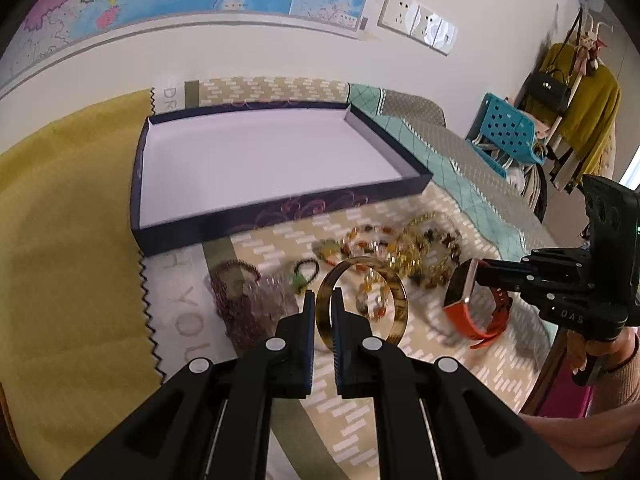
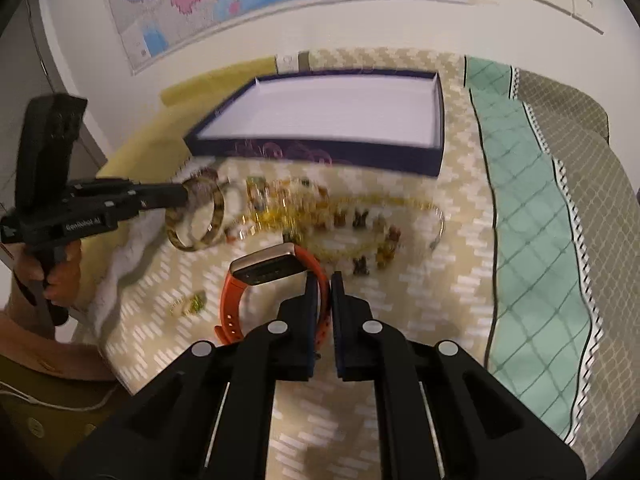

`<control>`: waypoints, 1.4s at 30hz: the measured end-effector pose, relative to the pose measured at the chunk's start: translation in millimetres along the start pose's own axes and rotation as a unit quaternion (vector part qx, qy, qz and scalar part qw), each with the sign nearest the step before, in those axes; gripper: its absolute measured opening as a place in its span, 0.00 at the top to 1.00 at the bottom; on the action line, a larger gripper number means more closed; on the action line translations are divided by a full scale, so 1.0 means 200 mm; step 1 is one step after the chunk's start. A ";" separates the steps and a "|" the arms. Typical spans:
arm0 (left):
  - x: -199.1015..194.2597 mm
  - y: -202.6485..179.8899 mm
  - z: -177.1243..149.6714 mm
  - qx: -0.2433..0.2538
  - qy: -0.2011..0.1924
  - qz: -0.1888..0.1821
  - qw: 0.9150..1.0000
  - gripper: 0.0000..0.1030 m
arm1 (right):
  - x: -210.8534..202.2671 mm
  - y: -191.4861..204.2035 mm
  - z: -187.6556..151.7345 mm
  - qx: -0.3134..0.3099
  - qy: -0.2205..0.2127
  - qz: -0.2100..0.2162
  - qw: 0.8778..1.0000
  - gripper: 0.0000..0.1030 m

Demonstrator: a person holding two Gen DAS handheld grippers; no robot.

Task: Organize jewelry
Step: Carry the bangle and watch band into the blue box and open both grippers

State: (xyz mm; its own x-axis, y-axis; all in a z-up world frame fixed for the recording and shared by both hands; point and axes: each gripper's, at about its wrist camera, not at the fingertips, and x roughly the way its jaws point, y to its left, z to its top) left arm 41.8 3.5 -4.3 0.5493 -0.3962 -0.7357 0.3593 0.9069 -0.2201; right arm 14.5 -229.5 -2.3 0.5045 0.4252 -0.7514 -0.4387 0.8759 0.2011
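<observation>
My left gripper (image 1: pixel 323 300) is shut on the rim of an amber tortoiseshell bangle (image 1: pixel 394 292) and holds it above the table; it also shows in the right wrist view (image 2: pixel 216 212). My right gripper (image 2: pixel 325 285) is shut on the strap of an orange smartwatch (image 2: pixel 276 268), lifted off the cloth; the watch also shows in the left wrist view (image 1: pixel 476 312). A shallow dark blue tray (image 1: pixel 248 224) with a white inside sits behind the jewelry. A pile of bead bracelets and necklaces (image 1: pixel 404 248) lies in front of it.
A dark red bead bracelet (image 1: pixel 236 304) and a small green ornament (image 1: pixel 300 278) lie on the patterned cloth. A yellow cloth (image 1: pixel 68 240) covers the table's left side, a teal quilted cloth (image 2: pixel 532 240) the right. A blue basket (image 1: pixel 504 136) stands beyond the table.
</observation>
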 end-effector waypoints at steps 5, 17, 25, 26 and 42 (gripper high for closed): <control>-0.03 0.03 0.14 0.002 -0.021 0.004 1.000 0.94 | -0.03 -0.04 0.18 0.004 -0.040 0.000 0.999 0.93; 0.07 0.17 0.53 -0.021 -0.059 0.040 0.997 0.94 | 0.24 -0.23 0.66 0.033 -0.065 -0.023 0.997 0.93; 0.26 0.30 0.69 -0.049 -0.043 0.049 0.997 0.94 | 0.52 -0.29 0.87 0.052 -0.037 -0.037 0.997 0.93; 0.27 0.31 0.70 -0.052 -0.041 0.051 0.997 0.94 | 0.54 -0.30 0.88 0.056 -0.035 -0.039 0.997 0.93; 0.57 0.46 0.81 -0.080 0.014 0.075 0.994 0.94 | 0.86 -0.37 1.02 0.108 0.017 -0.079 0.991 0.93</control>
State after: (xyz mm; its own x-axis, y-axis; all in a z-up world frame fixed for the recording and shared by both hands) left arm 260.2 18.5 -5.5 0.5658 -0.2523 -0.7850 0.1497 0.9676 -0.2031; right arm 284.8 -174.7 -17.8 0.5276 0.2738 -0.8042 -0.1848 0.9610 0.2059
